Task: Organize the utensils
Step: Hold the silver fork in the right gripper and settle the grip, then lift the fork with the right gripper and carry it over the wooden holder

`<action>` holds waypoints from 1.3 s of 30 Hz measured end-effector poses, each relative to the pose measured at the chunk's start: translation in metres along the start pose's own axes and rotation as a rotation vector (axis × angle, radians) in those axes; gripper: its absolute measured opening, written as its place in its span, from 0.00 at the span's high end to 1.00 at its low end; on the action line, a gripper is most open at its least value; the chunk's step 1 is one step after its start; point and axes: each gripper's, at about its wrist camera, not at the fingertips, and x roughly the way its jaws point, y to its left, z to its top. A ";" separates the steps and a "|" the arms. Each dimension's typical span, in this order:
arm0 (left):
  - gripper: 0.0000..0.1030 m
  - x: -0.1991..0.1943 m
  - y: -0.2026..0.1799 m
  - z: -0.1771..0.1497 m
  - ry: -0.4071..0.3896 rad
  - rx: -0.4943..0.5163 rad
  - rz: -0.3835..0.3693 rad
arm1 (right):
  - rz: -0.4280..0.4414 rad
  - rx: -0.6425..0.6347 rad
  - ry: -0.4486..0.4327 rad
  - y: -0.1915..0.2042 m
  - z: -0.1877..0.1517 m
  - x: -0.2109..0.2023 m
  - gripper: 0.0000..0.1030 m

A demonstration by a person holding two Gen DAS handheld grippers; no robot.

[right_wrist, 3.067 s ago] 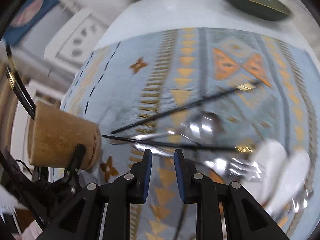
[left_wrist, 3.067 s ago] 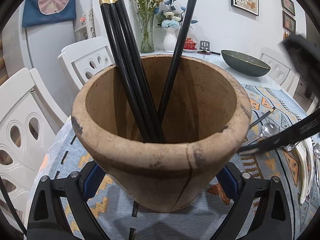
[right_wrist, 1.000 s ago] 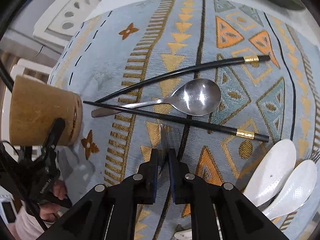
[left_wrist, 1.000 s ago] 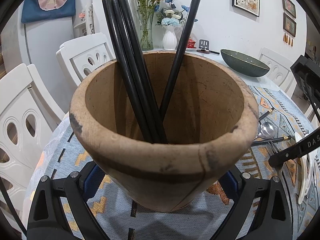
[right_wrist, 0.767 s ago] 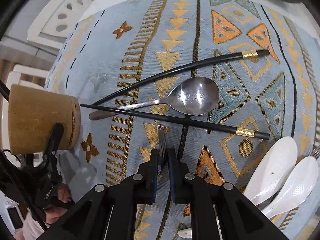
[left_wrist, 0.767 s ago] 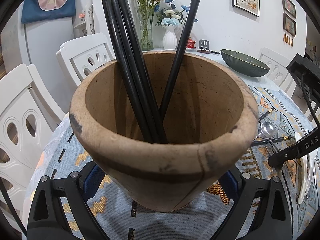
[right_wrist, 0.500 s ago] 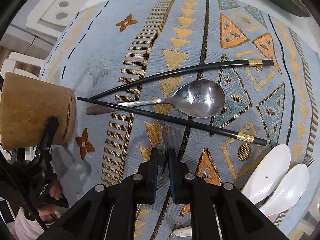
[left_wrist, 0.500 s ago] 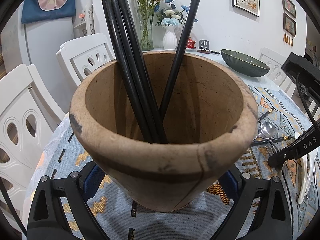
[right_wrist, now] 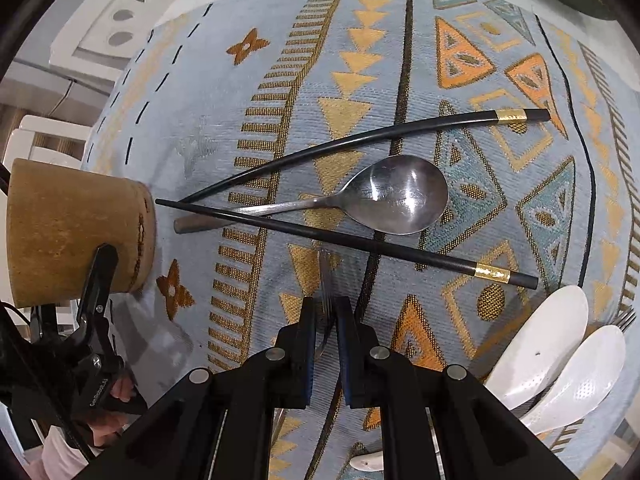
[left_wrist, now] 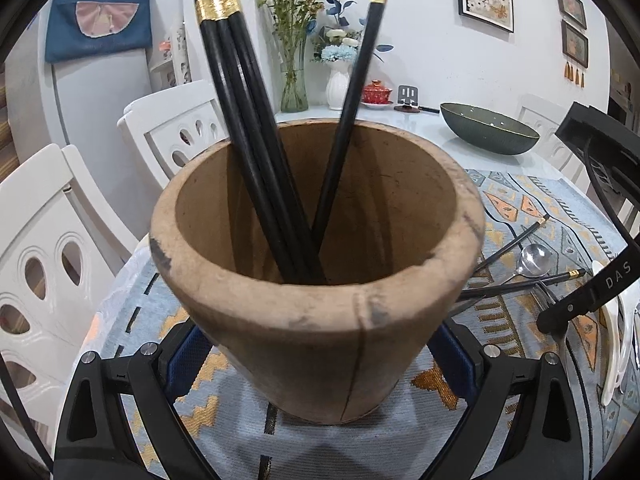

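1. Utensils lie scattered on a patterned blue and orange cloth (right_wrist: 208, 92) that covers the tabletop, with some already standing in a holder.
2. White chairs (left_wrist: 48, 248) stand around the tabletop on its left side.
3. A brown wooden holder (left_wrist: 320, 280) stands upright on the cloth, and the left claw (left_wrist: 320, 364) grips it with a finger on each side near its base; its jaws have just been closing a little on the holder.
4. A dark green bowl (left_wrist: 488, 130) sits well behind the holder on the bare tabletop.
5. Four black chopsticks with gold bands (left_wrist: 248, 120) lean inside the holder, three bunched to the left and one to the right.
6. Two more black chopsticks (right_wrist: 360, 240) lie on the cloth, one on each side of a steel spoon (right_wrist: 400, 196).
7. White ceramic spoons (right_wrist: 560, 352) lie stacked near the cloth's right edge.
8. The right claw (right_wrist: 325, 320) points steeply down and is clenched on a metal fork (right_wrist: 325, 276), whose tines poke out past the fingertips.
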 end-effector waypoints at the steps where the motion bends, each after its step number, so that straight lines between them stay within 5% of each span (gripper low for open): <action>1: 0.05 0.000 0.000 0.000 0.000 -0.001 -0.002 | -0.006 -0.002 0.000 -0.003 -0.001 -0.001 0.91; 16: 0.08 -0.004 -0.012 -0.001 -0.023 0.053 0.054 | -0.061 -0.032 -0.034 0.016 -0.012 -0.001 0.91; 25: 0.07 -0.007 -0.014 -0.001 -0.025 0.073 0.083 | 0.003 -0.045 -0.098 0.004 -0.030 -0.008 0.91; 33: 0.07 -0.007 -0.015 0.000 -0.021 0.077 0.088 | -0.075 -0.110 -0.134 0.010 -0.035 -0.010 0.91; 39: 0.07 -0.009 -0.016 -0.003 -0.024 0.075 0.086 | -0.014 -0.095 -0.179 -0.003 -0.042 -0.014 0.92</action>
